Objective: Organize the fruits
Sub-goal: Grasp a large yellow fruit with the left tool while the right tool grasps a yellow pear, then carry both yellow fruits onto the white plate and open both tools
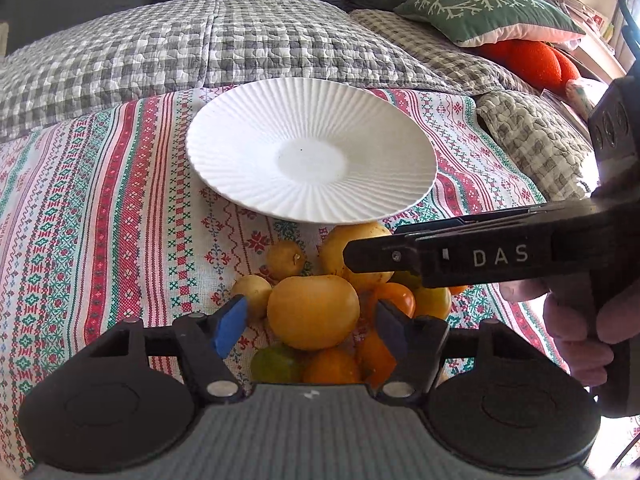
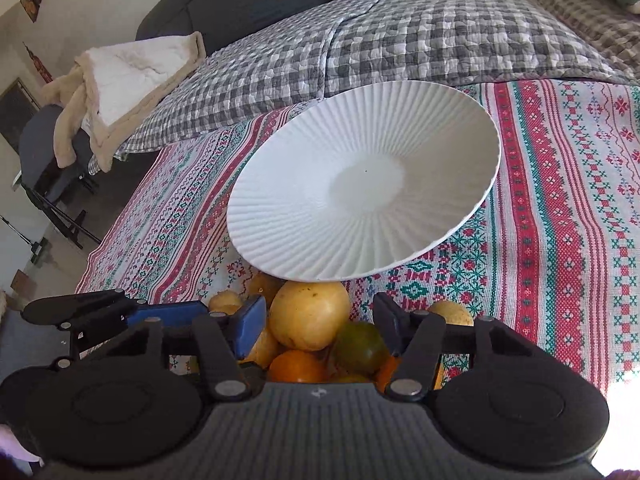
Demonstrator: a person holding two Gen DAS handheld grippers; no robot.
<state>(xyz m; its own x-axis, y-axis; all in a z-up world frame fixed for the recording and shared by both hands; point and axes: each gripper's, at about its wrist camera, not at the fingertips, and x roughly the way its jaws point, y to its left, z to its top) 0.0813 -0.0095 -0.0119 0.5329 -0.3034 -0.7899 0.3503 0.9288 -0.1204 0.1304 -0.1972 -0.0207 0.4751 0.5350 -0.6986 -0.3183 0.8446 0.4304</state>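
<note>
A pile of yellow, orange and green fruits lies on the patterned cloth (image 1: 100, 220) just in front of an empty white ribbed plate (image 1: 312, 152) (image 2: 360, 184). My left gripper (image 1: 310, 326) stands around a round yellow-orange fruit (image 1: 312, 304), with a thin gap at each blue pad. My right gripper (image 2: 320, 326) straddles a large pale yellow fruit (image 2: 308, 312); its left pad is very close and a green fruit (image 2: 360, 346) lies by the right pad. In the left wrist view the right gripper (image 1: 372, 244) reaches in from the right over that pale fruit (image 1: 336, 246).
A grey checked quilt (image 1: 180, 48) covers the sofa behind the plate. A green cushion (image 1: 488, 12) and an orange cushion (image 1: 532, 60) lie at the back right. A beige blanket (image 2: 132, 76) hangs at the left. A person's hand (image 1: 580, 332) holds the right gripper's handle.
</note>
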